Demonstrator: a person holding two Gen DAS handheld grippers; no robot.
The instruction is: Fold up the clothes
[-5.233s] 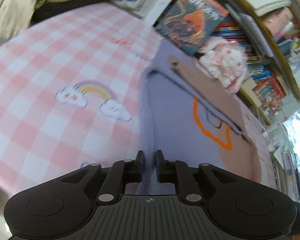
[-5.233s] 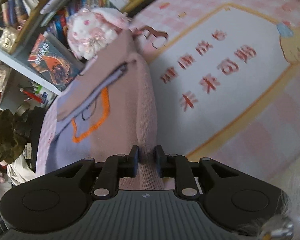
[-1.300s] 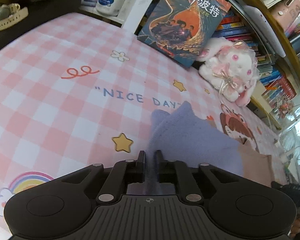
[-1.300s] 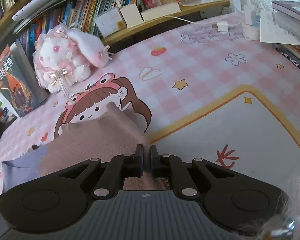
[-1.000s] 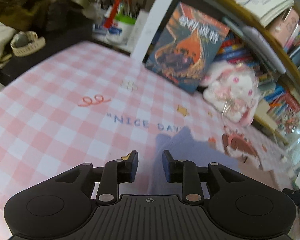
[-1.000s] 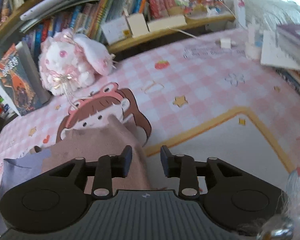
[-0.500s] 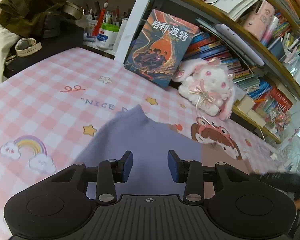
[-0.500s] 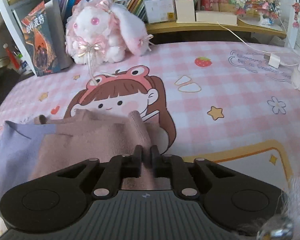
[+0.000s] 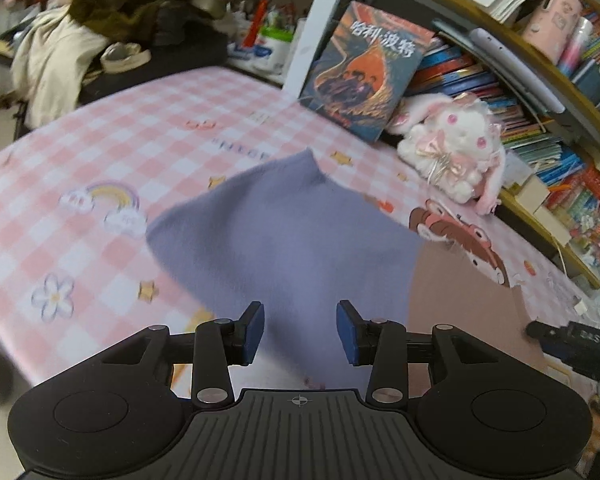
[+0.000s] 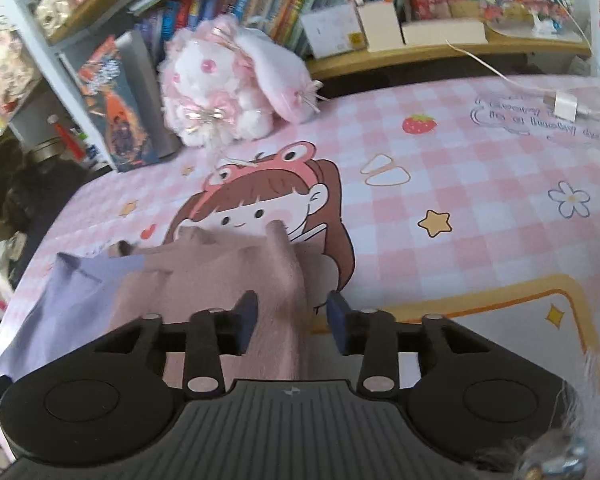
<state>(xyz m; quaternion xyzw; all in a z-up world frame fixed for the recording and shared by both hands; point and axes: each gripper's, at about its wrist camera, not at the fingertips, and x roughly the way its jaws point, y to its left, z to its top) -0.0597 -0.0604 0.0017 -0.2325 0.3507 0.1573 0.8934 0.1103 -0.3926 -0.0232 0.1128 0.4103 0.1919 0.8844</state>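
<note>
A folded knit garment, lavender point(image 9: 288, 240) on one side and dusty pink point(image 9: 460, 296) on the other, lies on the pink checked table cover point(image 9: 100, 136). My left gripper point(image 9: 300, 332) hovers over the lavender part with its jaws opening; the cloth lies below the blue pads, not pinched. In the right wrist view the pink part point(image 10: 236, 276) has a raised ridge running between the fingers of my right gripper point(image 10: 292, 326), whose jaws are opening with the pads apart from the cloth. The lavender part point(image 10: 72, 300) shows at the left.
A plush rabbit point(image 10: 228, 92) and a standing book point(image 9: 364, 68) line the back edge under crowded bookshelves. A white charger and cable point(image 10: 560, 104) lie at the far right. Clothes are piled on a chair point(image 9: 80, 32) beyond the table's left end. The other gripper's tip point(image 9: 572, 344) shows at right.
Both grippers let go of the folded garment. The left one drew back and opened wider. The right one shut again half a second ago and now stands open over the pink ridge.
</note>
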